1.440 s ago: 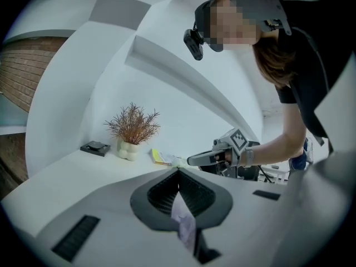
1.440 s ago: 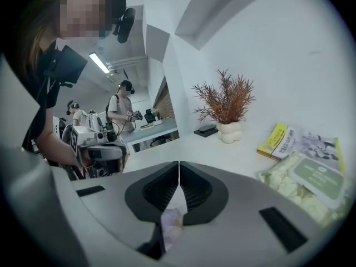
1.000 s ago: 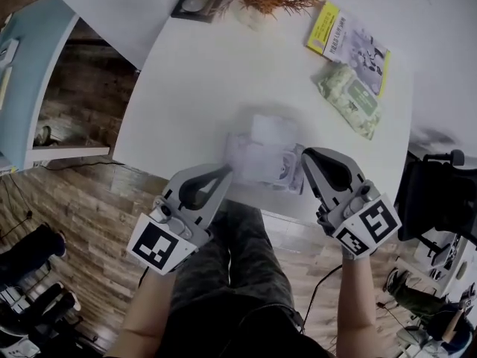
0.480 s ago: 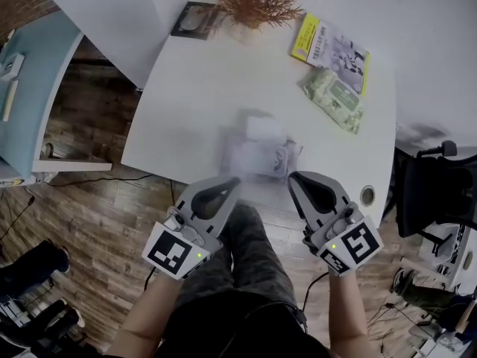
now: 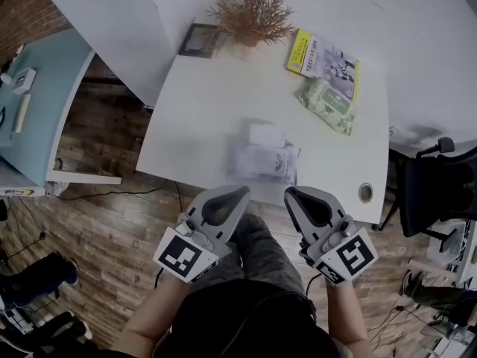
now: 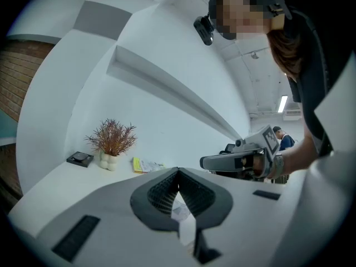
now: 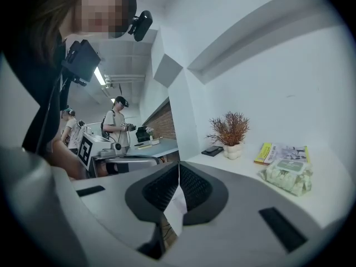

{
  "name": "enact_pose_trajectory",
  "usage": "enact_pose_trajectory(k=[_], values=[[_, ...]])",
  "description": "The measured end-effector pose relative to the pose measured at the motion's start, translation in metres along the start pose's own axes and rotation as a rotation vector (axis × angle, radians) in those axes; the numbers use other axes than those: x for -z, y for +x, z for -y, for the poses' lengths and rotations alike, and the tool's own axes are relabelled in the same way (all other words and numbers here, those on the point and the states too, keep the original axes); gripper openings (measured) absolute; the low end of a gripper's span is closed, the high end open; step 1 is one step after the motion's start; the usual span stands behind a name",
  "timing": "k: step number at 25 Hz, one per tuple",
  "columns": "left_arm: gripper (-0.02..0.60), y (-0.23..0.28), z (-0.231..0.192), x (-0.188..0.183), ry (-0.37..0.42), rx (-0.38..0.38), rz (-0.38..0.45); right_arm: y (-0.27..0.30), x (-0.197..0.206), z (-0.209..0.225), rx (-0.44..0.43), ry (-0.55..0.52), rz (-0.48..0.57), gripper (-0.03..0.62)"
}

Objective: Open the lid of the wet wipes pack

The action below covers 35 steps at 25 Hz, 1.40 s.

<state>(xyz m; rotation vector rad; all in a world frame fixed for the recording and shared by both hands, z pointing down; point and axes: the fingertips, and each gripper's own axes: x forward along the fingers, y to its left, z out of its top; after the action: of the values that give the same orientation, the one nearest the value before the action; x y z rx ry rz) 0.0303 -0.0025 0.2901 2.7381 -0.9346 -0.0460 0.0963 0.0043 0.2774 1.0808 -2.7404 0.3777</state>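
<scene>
While the ribbed dark pads of the left gripper [image 5: 242, 193] and right gripper [image 5: 291, 193] are pressed together on nothing, just off the smooth white table [image 5: 201, 110], a blurred pale packet [image 5: 262, 155] is seen nearest, and the crinkled green wet wipes pack [image 5: 326, 104], flat lid down, lies farther off beside a yellow-edged booklet [image 5: 322, 57].

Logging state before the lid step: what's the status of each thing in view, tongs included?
Left tongs: shut, empty.
Right tongs: shut, empty.
Green wipes pack: lying flat, lid closed.
White pack: lying flat, too blurred to tell its lid.
Booklet: closed, flat.
Plant: upright in its pot.
</scene>
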Motion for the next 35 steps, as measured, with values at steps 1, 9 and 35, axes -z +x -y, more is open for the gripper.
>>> enact_pose_trajectory(k=[1,9,35], values=[[0.012,-0.001,0.002,-0.002,0.007,0.002,0.000,-0.002,-0.003,-0.003,0.002,-0.003,0.007,0.023],[0.012,-0.004,0.010,-0.017,0.028,-0.002,0.029,-0.011,-0.008,-0.016,0.015,-0.007,0.030,0.023],[0.012,-0.005,-0.008,-0.029,0.039,-0.029,0.039,-0.007,-0.026,-0.011,0.001,-0.061,0.045,0.023]])
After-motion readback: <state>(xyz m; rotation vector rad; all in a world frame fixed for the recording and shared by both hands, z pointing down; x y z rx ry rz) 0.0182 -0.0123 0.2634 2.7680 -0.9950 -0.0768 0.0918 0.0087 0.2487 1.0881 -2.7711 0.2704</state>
